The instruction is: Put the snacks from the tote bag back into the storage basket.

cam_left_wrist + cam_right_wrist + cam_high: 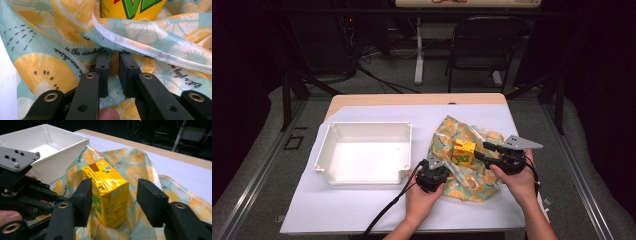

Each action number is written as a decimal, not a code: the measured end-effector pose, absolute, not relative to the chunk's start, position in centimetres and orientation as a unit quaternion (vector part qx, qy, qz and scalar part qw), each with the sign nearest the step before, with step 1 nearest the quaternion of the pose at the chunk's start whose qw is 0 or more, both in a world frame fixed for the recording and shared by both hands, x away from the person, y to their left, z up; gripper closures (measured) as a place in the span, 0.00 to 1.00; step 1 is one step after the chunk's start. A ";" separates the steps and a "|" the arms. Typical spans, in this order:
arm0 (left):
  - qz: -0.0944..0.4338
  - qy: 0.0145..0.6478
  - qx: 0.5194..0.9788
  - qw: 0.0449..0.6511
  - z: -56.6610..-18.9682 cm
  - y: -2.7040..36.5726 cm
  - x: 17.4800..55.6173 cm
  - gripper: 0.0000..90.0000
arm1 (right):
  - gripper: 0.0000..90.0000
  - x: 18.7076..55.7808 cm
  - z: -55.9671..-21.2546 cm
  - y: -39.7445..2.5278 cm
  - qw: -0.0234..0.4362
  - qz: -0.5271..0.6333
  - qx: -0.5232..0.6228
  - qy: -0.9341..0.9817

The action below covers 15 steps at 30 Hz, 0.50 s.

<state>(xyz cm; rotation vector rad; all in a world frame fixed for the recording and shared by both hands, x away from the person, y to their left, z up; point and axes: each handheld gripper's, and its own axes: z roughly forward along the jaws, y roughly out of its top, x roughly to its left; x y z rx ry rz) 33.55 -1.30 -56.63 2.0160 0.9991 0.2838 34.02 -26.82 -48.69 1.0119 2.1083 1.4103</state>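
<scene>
Yellow juice carton stands on lemon-print bag, near table's right edge. Right tongs spread wide, straddling carton. Left tongs clenched on bag fabric.

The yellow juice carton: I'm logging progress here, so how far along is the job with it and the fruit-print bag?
Done: the yellow juice carton stands on the fruit-print bag beside the white bin. In hand: the left hand-held gripper is nearly closed at the bag's edge, fabric between its jaws, while the right hand-held gripper straddles the carton, jaws open and apart from it. Left: probably gripping the carton; the bin looks empty.
</scene>
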 end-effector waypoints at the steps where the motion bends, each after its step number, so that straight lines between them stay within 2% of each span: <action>1: 0.113 0.399 0.805 0.423 -56.6 -1.3 33.6 0.88 | 0.50 34.0 -48.7 -26.8 0.204 0.506 0.363 0.756; 3: 0.113 0.399 0.806 0.423 -56.6 -1.3 33.5 0.88 | 0.46 34.5 -48.7 -26.5 0.198 0.501 0.347 0.768; 5: 0.114 0.398 0.806 0.424 -56.6 -1.3 33.5 0.88 | 0.46 35.3 -48.6 -26.1 0.195 0.484 0.326 0.789; 10: 0.113 0.398 0.805 0.424 -56.6 -1.3 33.5 0.88 | 0.52 36.5 -48.6 -25.9 0.197 0.472 0.297 0.806; 15: 0.113 0.398 0.805 0.424 -56.6 -1.3 33.5 0.88 | 0.36 37.7 -48.8 -25.6 0.159 0.454 0.279 0.831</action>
